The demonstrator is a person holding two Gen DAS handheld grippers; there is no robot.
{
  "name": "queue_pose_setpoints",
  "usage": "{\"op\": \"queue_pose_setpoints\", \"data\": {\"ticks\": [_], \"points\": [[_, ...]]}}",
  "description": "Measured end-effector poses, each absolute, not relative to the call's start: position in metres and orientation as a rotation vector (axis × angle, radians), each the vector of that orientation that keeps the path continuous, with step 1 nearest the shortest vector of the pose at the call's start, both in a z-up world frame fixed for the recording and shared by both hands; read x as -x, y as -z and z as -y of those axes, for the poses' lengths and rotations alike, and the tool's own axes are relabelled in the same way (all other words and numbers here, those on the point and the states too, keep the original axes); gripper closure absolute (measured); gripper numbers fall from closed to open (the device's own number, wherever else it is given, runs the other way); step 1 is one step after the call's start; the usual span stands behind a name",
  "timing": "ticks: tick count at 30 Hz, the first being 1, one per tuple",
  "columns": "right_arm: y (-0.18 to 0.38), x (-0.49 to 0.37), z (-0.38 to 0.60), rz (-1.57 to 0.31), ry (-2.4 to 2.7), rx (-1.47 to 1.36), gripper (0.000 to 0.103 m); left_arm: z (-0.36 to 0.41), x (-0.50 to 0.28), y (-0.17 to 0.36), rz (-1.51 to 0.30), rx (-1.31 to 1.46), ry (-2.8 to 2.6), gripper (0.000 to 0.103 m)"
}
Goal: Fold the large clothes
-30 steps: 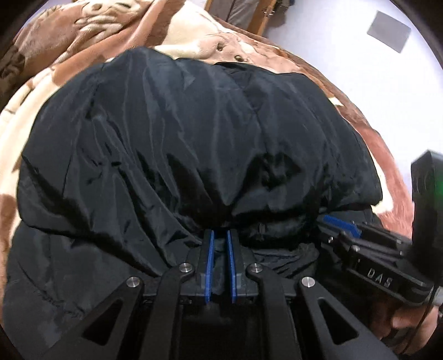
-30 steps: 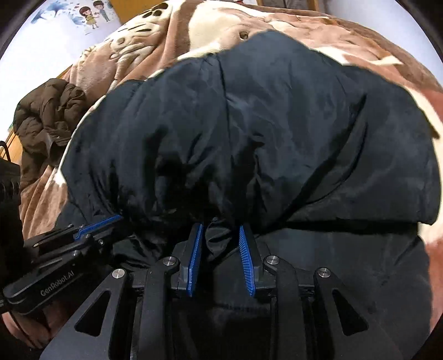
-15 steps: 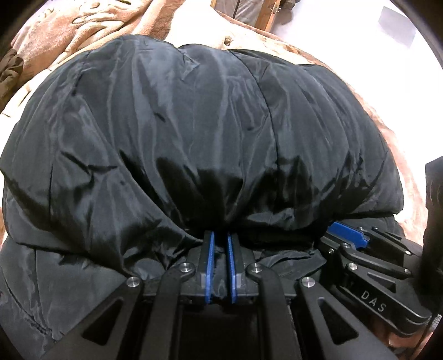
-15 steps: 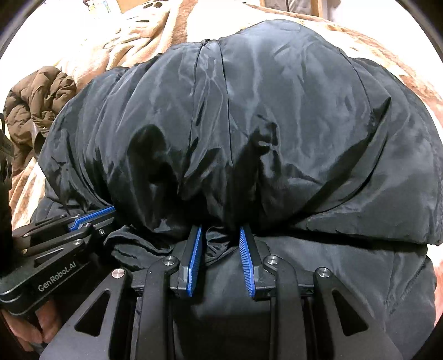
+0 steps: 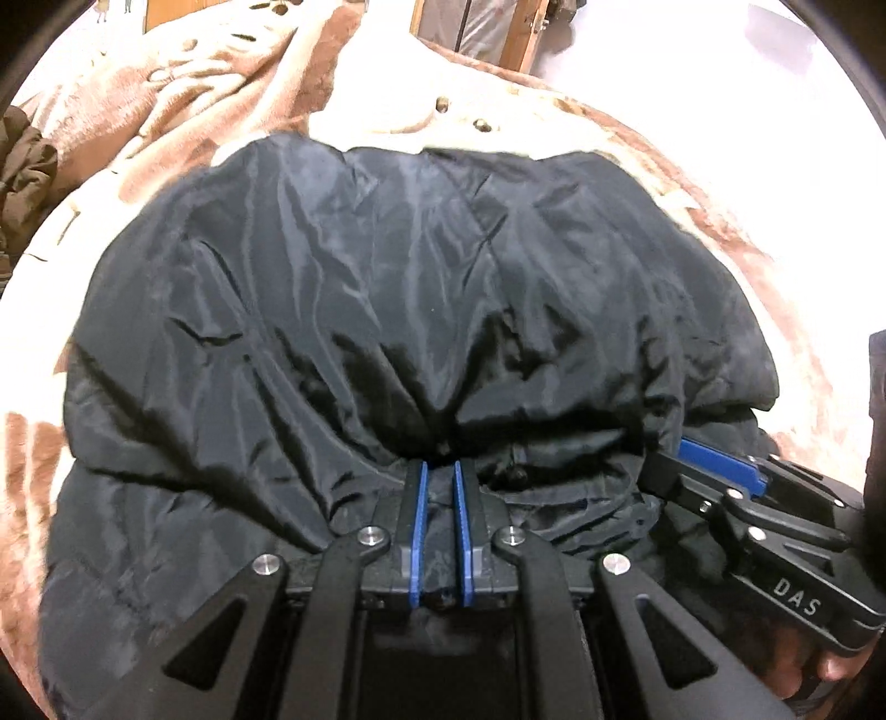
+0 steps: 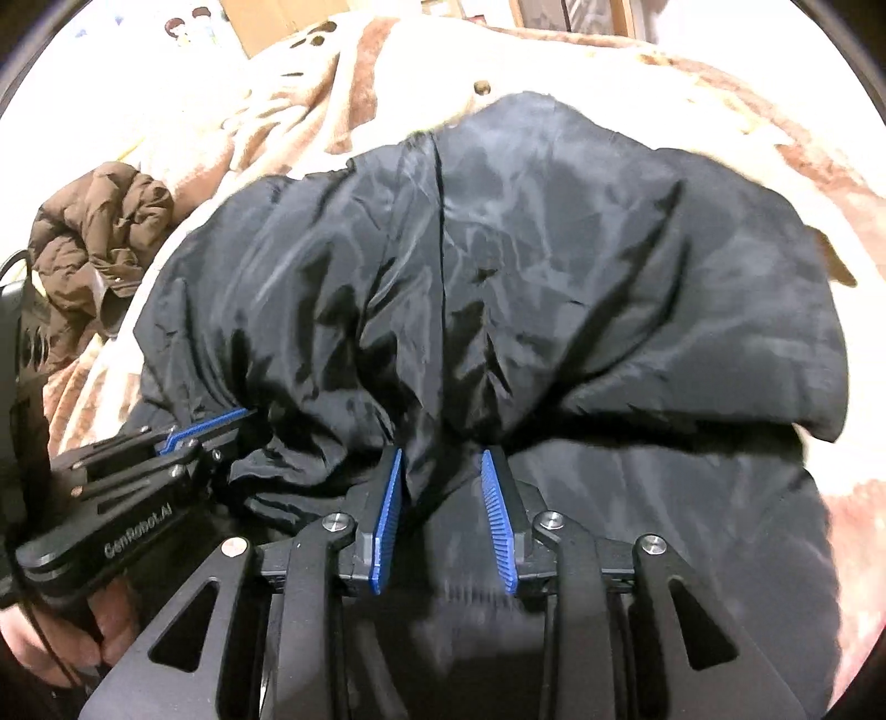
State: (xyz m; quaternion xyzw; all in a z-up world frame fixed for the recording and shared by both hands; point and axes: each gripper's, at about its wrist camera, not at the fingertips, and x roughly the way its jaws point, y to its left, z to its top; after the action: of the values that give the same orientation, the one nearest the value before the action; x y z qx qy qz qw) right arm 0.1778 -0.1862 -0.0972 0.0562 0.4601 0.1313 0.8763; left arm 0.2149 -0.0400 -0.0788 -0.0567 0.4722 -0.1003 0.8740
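A large black padded jacket (image 5: pixel 421 310) lies folded over on itself on a brown and cream blanket (image 5: pixel 194 99); it also fills the right wrist view (image 6: pixel 526 288). My left gripper (image 5: pixel 440 471) is shut on the jacket's near folded edge. My right gripper (image 6: pixel 443 459) stands partly apart with a fold of jacket cloth hanging between its blue pads (image 6: pixel 387 509). The two grippers sit side by side: the right one shows in the left wrist view (image 5: pixel 714 465), the left one in the right wrist view (image 6: pixel 210 426).
A crumpled brown jacket (image 6: pixel 94 232) lies on the blanket at the left. A wooden frame (image 5: pixel 520 33) stands beyond the bed's far edge. White wall or floor lies to the right of the blanket.
The folded upper layer has moved forward and down onto the lower layer, showing more blanket beyond it. My right gripper's pads have spread wider apart. My left gripper stays shut.
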Motion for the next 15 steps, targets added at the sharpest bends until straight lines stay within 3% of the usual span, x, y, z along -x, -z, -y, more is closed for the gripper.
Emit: {"op": "queue_pose_setpoints", "data": {"ticks": [15], "points": [[0.052, -0.078, 0.213, -0.851, -0.261, -0.062, 0.064, -0.005, -0.108, 0.029, -0.903, 0.147, 0.193, 0.093]]}}
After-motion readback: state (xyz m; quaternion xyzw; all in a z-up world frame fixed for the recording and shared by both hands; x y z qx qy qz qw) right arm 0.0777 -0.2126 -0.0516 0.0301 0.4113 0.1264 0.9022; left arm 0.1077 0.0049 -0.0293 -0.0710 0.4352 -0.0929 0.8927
